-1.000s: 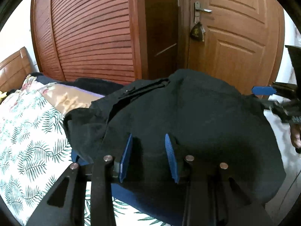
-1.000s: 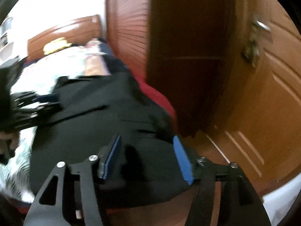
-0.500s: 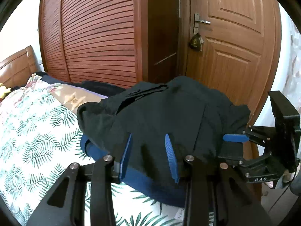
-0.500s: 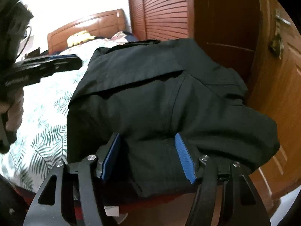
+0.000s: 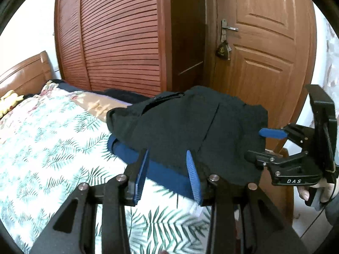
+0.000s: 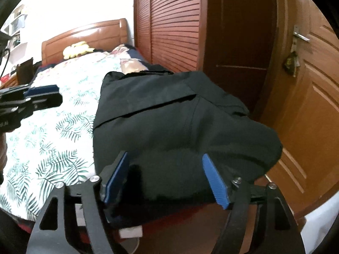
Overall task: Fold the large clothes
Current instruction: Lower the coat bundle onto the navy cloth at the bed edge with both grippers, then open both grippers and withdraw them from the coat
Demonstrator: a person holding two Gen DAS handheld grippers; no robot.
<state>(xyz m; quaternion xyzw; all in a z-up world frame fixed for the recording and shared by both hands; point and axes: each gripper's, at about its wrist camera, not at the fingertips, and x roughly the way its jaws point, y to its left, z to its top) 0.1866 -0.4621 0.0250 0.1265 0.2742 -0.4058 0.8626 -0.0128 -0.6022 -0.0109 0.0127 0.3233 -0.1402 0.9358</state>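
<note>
A black garment [image 5: 190, 127] lies folded in a bulky heap at the corner of the bed, on top of a blue garment [image 5: 169, 176]. My left gripper [image 5: 167, 151] hovers just short of the pile's near edge; its jaws stand apart with nothing pinched. The right gripper [image 6: 164, 154] sits at the black garment's [image 6: 169, 110] near end. Its jaws are opening, cloth lies between and beyond the pads, and they do not press it. Each gripper also shows in the other's view: right gripper [image 5: 273, 133], left gripper [image 6: 42, 91].
The bed carries a white quilt with green leaves [image 5: 53, 148]; its wooden headboard [image 6: 84, 36] is far back. A louvred wardrobe [image 5: 116, 42] and a wooden door [image 5: 264, 53] stand close behind the bed's corner. A person's hand [image 5: 307, 192] holds the right gripper.
Both grippers have drawn back from the black garment, which now shows smaller and lies still on the blue one. The right jaws stand wider apart than before.
</note>
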